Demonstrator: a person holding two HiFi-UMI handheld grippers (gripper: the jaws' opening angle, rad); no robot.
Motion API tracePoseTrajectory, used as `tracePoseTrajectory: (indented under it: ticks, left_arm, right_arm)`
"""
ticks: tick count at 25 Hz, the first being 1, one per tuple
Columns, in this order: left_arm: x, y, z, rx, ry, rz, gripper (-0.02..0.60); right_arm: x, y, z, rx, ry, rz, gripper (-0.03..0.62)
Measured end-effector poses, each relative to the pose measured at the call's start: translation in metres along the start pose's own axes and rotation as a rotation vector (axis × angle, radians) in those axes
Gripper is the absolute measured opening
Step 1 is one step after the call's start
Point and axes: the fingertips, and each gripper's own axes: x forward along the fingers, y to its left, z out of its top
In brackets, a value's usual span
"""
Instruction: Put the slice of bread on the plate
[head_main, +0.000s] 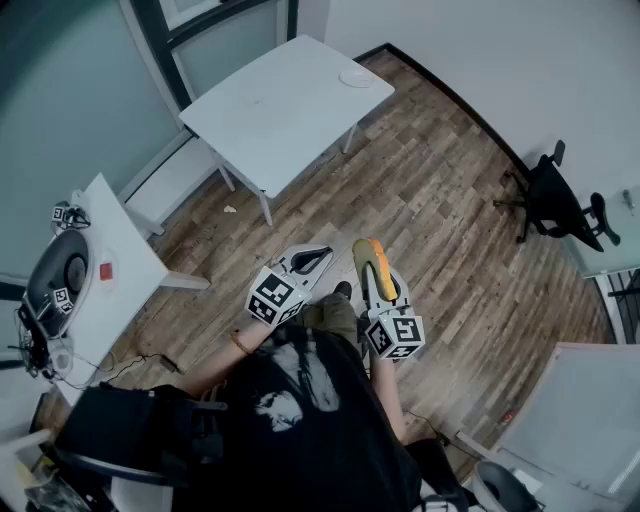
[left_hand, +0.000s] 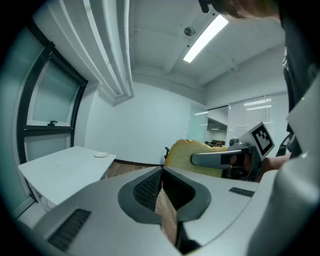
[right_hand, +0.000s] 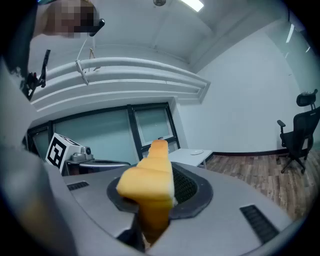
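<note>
My right gripper (head_main: 376, 268) is shut on a yellow slice of bread (head_main: 376, 266), held on edge in front of the person. In the right gripper view the slice of bread (right_hand: 148, 185) sticks up between the jaws. My left gripper (head_main: 312, 262) sits just left of it, shut with nothing between its jaws. The left gripper view shows its jaws (left_hand: 162, 197) pressed together, with the bread (left_hand: 192, 157) and the right gripper (left_hand: 225, 159) beyond. A small white plate (head_main: 356, 77) lies on the far corner of the white table (head_main: 280, 105).
A white desk (head_main: 120, 265) at the left carries a round grey device (head_main: 58, 280). A black office chair (head_main: 560, 205) stands at the right by the wall. Wooden floor (head_main: 440, 200) lies between the person and the table.
</note>
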Motion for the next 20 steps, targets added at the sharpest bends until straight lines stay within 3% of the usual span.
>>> tracePoseTrajectory:
  ticks: [12,20]
  left_arm:
    - [-0.002,0.023,-0.002,-0.047,0.000,0.025,0.006]
    - [0.021,0.029,-0.005,-0.076,0.025,0.024,0.006]
  right_arm:
    - [0.025,0.018,0.000,-0.033,0.027,0.079,0.095]
    - [0.039,-0.009,-0.007,0.078,0.058,0.090,0.095]
